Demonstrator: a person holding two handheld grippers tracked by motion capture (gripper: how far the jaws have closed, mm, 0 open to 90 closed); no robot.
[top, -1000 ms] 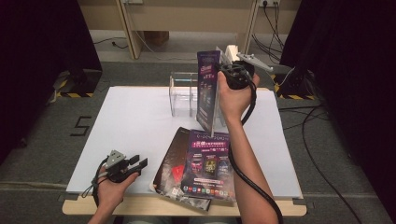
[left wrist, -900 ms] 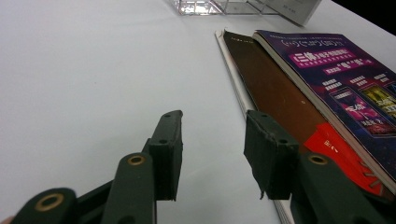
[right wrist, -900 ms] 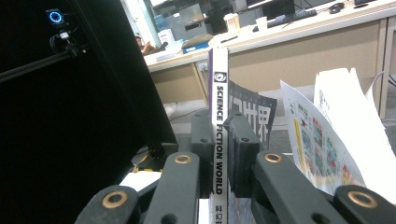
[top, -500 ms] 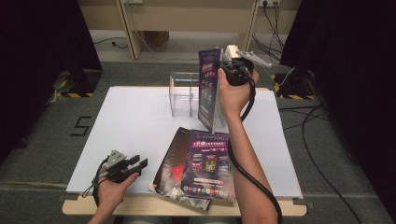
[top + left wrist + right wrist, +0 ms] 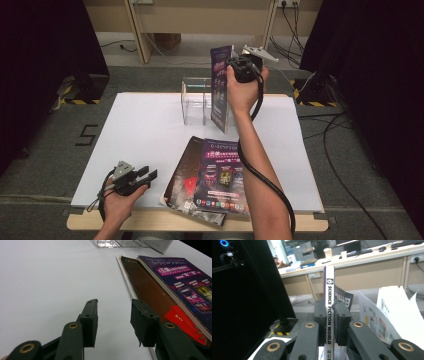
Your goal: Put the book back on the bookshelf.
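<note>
Landmark: clear acrylic holder [image 5: 197, 100], standing on the white desk [image 5: 140, 135] towards its far edge.

Left gripper [image 5: 146, 176]: nearest of all, well short of the holder and left of it, resting low by the desk's near edge in the person's left hand [image 5: 117, 202]. Jaws released, a clear gap between the pads, nothing in it; in the left gripper view [image 5: 113, 322] bare white desk shows through the gap.

Stack of magazines [image 5: 212, 177]: lying flat, nearer than the holder and slightly right of it, just right of the left gripper. Top cover purple with pink title band and small pictures; under it a dark brown cover with a red patch.

Right forearm [image 5: 255, 165]: crosses above the right part of the stack, reaching towards the holder.

Held magazine [image 5: 220, 85]: upright in the air, just right of the holder, lower edge near its right wall; whether they touch I cannot tell. Purple glossy cover. In the right gripper view the white spine [image 5: 329, 310] reads "SCIENCE FICTION WORLD" in black, running vertically.

Right gripper [image 5: 329, 315]: clenched on that spine, one pad on each side, above and right of the holder.

Loose white printed pages [image 5: 392, 315]: right of the spine in the right gripper view.
</note>
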